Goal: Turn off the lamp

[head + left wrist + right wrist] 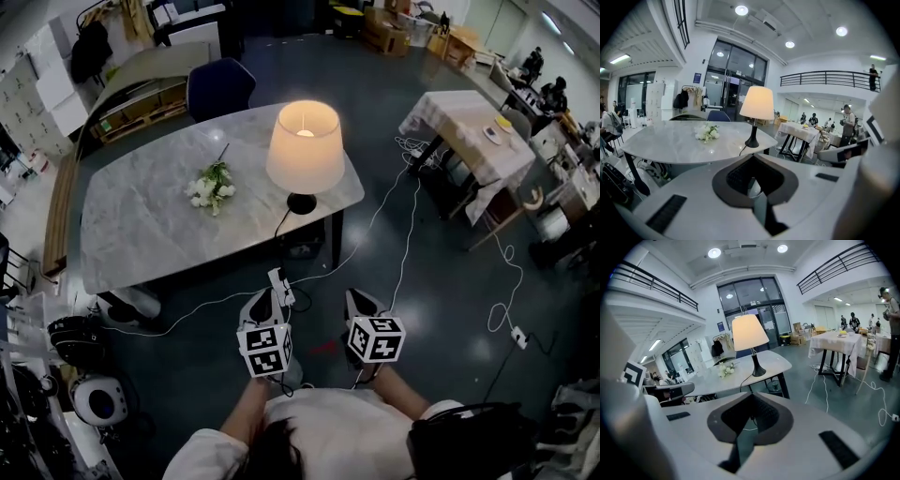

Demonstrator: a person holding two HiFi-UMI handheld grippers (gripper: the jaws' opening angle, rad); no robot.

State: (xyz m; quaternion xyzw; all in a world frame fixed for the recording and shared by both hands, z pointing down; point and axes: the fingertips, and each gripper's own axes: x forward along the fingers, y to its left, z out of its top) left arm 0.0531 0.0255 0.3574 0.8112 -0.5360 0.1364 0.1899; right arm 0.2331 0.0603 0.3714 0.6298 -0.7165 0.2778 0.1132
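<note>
Lit lamp (305,150) stands on the worktop (150,216) at 12 o'clock, well apart from me. My left gripper (277,286) and right gripper (356,300) hold their fingers together, empty, as nothing is within reach yet.

Left gripper (277,289) and right gripper (360,302) were held side by side on bent forearms, both tilted slightly downward, jaws closed on nothing.

Glossy marble-look table (141,225), cloth lampshade (305,155)
</note>
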